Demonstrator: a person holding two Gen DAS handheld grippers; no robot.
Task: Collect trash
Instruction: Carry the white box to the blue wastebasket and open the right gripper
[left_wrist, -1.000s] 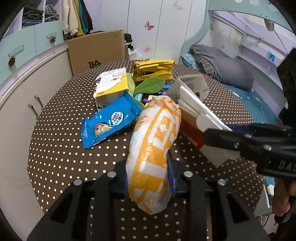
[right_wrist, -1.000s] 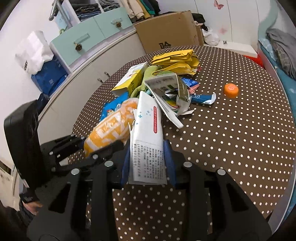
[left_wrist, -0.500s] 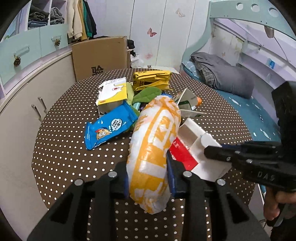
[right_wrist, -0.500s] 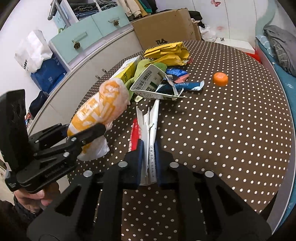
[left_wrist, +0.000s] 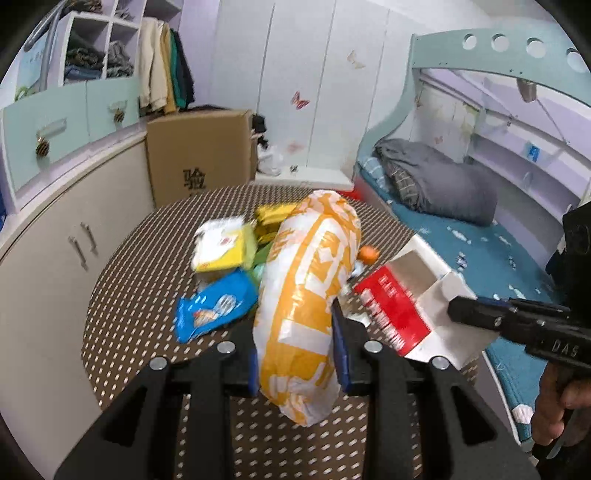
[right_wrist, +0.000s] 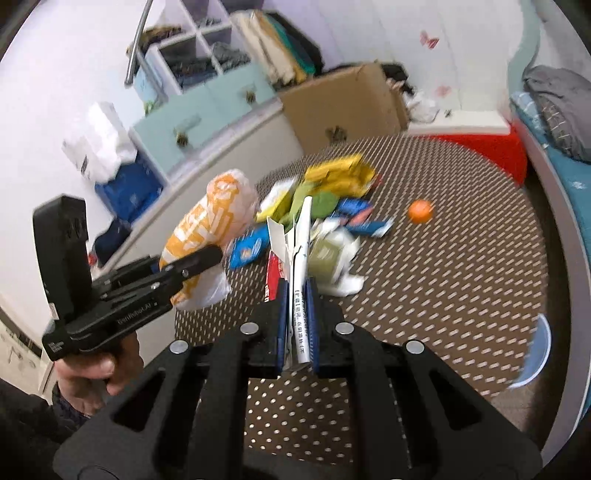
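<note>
Left claw (left_wrist: 295, 350) clenches the orange-and-white plastic bag (left_wrist: 310, 291) lengthwise at frame centre; right claw (right_wrist: 295, 314) pinches the flattened red-and-white carton (right_wrist: 299, 258). Remaining wrappers lie ahead on the dotted tabletop (right_wrist: 461, 277).

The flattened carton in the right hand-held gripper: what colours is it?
The carton is white with a red printed panel, clearest in the left wrist view.

Bare dotted table (right_wrist: 461, 295) rightward; wrapper heap (right_wrist: 332, 195) blocking centre.

bag (left_wrist: 310, 295): glossy crinkled plastic | carton (left_wrist: 417, 306): matt card | tablecloth (right_wrist: 461, 258): dotted, matt
</note>
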